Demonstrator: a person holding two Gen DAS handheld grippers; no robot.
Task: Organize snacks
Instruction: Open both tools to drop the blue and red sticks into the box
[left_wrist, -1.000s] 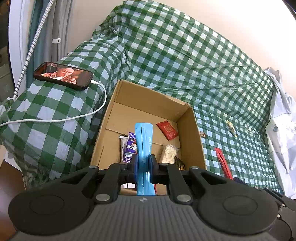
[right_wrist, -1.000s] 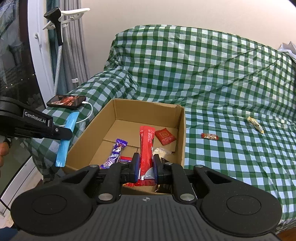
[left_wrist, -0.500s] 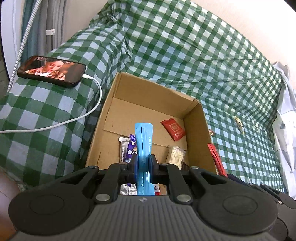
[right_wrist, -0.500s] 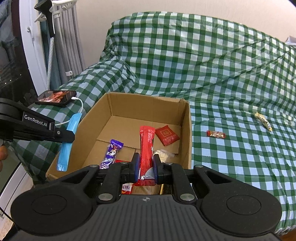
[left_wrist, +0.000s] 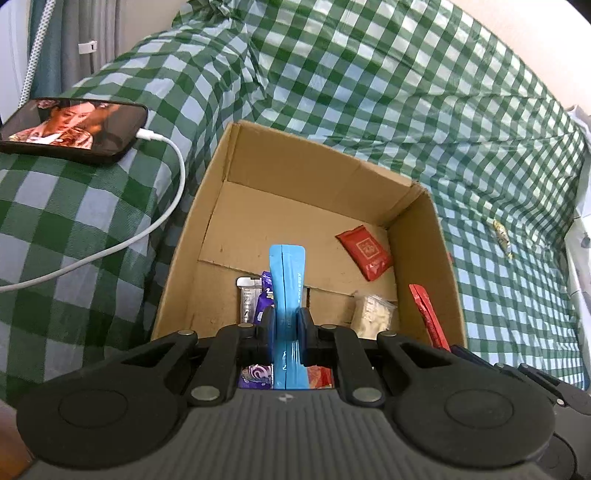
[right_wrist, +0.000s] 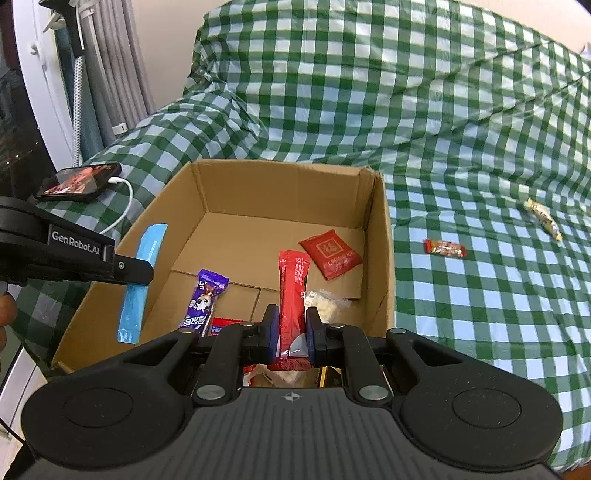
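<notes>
Both grippers clenched on sticks, blue stick (left_wrist: 286, 280) left, red stick (right_wrist: 292, 295) right; early release risks dropping outside the box's (right_wrist: 384, 258) near edge.

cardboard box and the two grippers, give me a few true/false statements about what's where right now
1. The left gripper is shut on a blue stick packet. True.
2. The right gripper is open with nothing in it. False: it is shut on a red stick packet.
3. A square red packet lies inside the cardboard box. True.
4. The phone lies in the box. False: it rests on the checked cover beside the box, with a white cable plugged in.
5. Two small snacks lie on the cover outside the box. True.
</notes>
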